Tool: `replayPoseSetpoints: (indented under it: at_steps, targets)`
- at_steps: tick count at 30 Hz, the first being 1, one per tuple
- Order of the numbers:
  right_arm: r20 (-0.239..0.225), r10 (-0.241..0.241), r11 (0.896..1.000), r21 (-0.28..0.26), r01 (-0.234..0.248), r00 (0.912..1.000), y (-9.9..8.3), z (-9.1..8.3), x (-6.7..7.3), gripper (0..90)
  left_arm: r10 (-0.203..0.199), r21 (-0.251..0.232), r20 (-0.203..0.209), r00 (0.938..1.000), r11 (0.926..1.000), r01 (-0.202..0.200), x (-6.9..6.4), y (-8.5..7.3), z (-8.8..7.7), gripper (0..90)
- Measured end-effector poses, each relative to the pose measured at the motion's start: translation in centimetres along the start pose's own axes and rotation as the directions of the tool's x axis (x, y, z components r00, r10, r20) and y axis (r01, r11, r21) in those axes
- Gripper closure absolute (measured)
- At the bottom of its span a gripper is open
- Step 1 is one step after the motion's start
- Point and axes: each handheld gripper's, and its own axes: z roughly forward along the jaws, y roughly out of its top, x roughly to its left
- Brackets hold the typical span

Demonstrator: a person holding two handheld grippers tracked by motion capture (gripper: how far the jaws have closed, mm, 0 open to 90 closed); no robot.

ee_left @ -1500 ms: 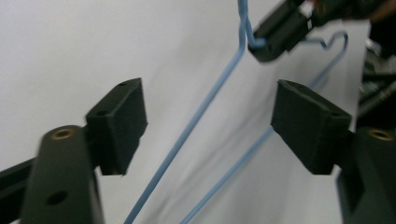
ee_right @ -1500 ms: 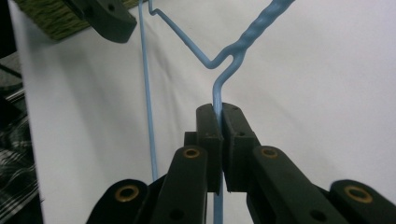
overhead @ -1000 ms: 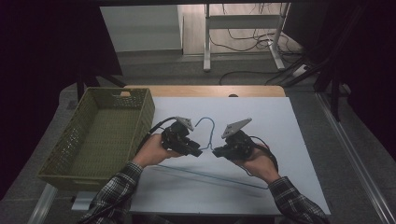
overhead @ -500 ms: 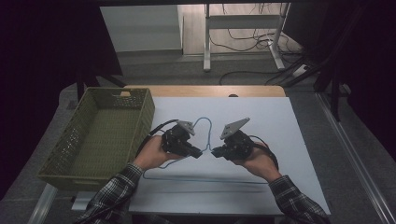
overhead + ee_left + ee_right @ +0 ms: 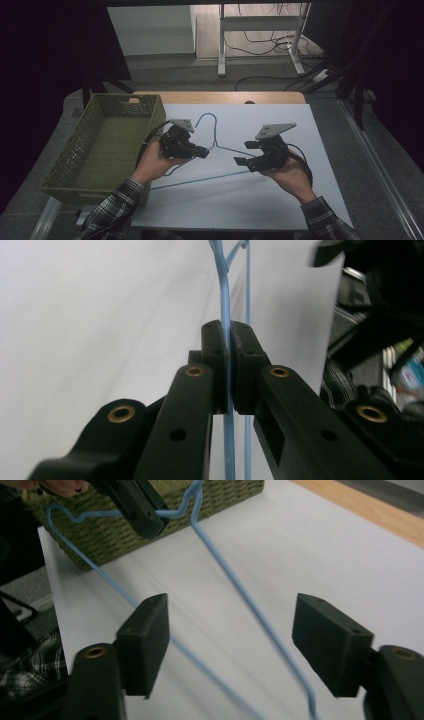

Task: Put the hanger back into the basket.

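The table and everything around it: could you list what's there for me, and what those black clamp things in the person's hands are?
Wire hanger: one, light blue, lying on the white sheet mid-table, hook pointing away from the person.
Basket: one, olive green, woven, at the table's left edge, nothing visible inside.
White sheet: one, covering most of the tabletop.
Table: one, wooden edge showing at the far side.
Metal frame: one, pale, on the floor beyond the table, with dark cables around it.
Left gripper: one, black, jaws shut on the hanger's wire near its neck.
Right gripper: one, black, jaws open, astride the hanger's right arm.
Sleeves: two, plaid.
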Motion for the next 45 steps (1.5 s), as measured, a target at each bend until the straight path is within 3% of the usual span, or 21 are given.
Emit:
replayPoseSetpoints:
  at_steps: [6,12,14,16,20,23,28,29,31,32,33,34,36,37,38,39,41,42,43,44,45]
  targets:
    - [0.016,0.023,0.999,-0.036,-0.023,0.9996,-0.3,-1.5,0.0,22.6,-0.046,-0.033,-0.071,0.9964,0.9985,0.043,0.5,-0.1,-2.4,87.5]
    - [0.036,0.062,0.997,-0.042,-0.06,0.9974,-1.3,-2.6,-0.5,16.1,-0.066,-0.075,-0.123,0.9903,0.9956,0.057,0.7,0.0,-4.9,87.4]
    - [0.039,0.072,0.997,-0.041,-0.071,0.9966,-1.8,-2.9,-0.7,13.7,-0.075,-0.097,-0.156,0.9849,0.9934,0.061,0.9,-0.1,-6.5,87.4]
    - [0.043,0.075,0.997,-0.039,-0.073,0.9963,-2.0,-2.9,-0.8,12.6,-0.081,-0.108,-0.165,0.9829,0.9921,0.064,1.0,-0.2,-6.9,87.4]
    - [0.049,0.088,0.996,-0.032,-0.087,0.9949,-2.9,-3.2,-0.8,11.8,-0.105,-0.128,-0.21,0.9719,0.9886,0.079,1.6,-0.8,-8.7,87.4]
    - [0.05,0.108,0.994,-0.036,-0.106,0.9929,-3.7,-3.4,-1.0,11.7,-0.14,-0.155,-0.259,0.9557,0.9827,0.102,2.4,-1.7,-10.5,87.4]
    - [0.05,0.133,0.99,-0.045,-0.131,0.9898,-4.6,-3.7,-1.2,10.7,-0.176,-0.186,-0.294,0.9394,0.9748,0.124,3.3,-3.1,-12.3,87.5]
    - [0.052,0.135,0.99,-0.049,-0.132,0.9895,-4.7,-3.8,-1.2,10.4,-0.196,-0.203,-0.313,0.9292,0.9696,0.136,3.7,-3.8,-13.1,87.4]
    - [0.054,0.14,0.989,-0.052,-0.137,0.9887,-4.9,-3.9,-1.3,10.0,-0.206,-0.21,-0.319,0.9251,0.9673,0.143,3.9,-4.2,-13.5,87.5]
    - [0.06,0.145,0.989,-0.052,-0.142,0.9877,-5.1,-4.0,-1.3,9.2,-0.213,-0.215,-0.329,0.9199,0.9656,0.147,4.1,-4.6,-13.9,87.5]
    - [0.07,0.152,0.988,-0.049,-0.149,0.9859,-5.5,-4.1,-1.4,7.9,-0.232,-0.227,-0.345,0.9095,0.9609,0.159,4.4,-5.3,-14.7,87.5]
    - [0.07,0.152,0.988,-0.049,-0.149,0.9859,-5.5,-4.1,-1.4,7.9,-0.232,-0.227,-0.345,0.9095,0.9609,0.159,4.4,-5.3,-14.7,87.5]
    - [0.08,0.157,0.987,-0.042,-0.154,0.9844,-6.1,-4.2,-1.4,7.0,-0.262,-0.252,-0.373,0.8903,0.9518,0.174,5.0,-6.4,-16.0,87.5]
    - [0.081,0.159,0.987,-0.041,-0.156,0.9839,-6.3,-4.2,-1.4,7.0,-0.262,-0.252,-0.373,0.8903,0.9518,0.174,5.0,-6.4,-16.0,87.5]
    - [0.081,0.163,0.986,-0.04,-0.16,0.9833,-6.5,-4.2,-1.5,7.0,-0.272,-0.264,-0.377,0.8856,0.9478,0.179,5.2,-6.8,-16.5,87.5]
    - [0.082,0.167,0.986,-0.038,-0.164,0.9826,-6.7,-4.3,-1.5,6.9,-0.294,-0.283,-0.395,0.8705,0.9403,0.189,5.5,-7.6,-17.3,87.5]
    - [0.082,0.177,0.984,-0.041,-0.174,0.9807,-7.0,-4.4,-1.6,6.9,-0.309,-0.298,-0.406,0.8599,0.9344,0.196,5.8,-8.4,-18.2,87.5]
    - [0.083,0.181,0.983,-0.041,-0.178,0.9799,-7.2,-4.4,-1.6,6.9,-0.309,-0.298,-0.406,0.8599,0.9344,0.196,5.8,-8.4,-18.2,87.5]
    - [0.082,0.186,0.982,-0.042,-0.183,0.9792,-7.4,-4.5,-1.7,6.9,-0.325,-0.31,-0.417,0.8487,0.9288,0.203,6.2,-9.2,-18.9,87.5]
    - [0.082,0.186,0.982,-0.042,-0.183,0.9792,-7.4,-4.5,-1.7,6.9,-0.325,-0.31,-0.417,0.8487,0.9288,0.203,6.2,-9.2,-18.9,87.5]
    - [0.083,0.194,0.981,-0.039,-0.192,0.9774,-7.7,-4.6,-1.7,6.9,-0.328,-0.315,-0.425,0.8441,0.9275,0.202,6.3,-9.5,-19.3,87.5]
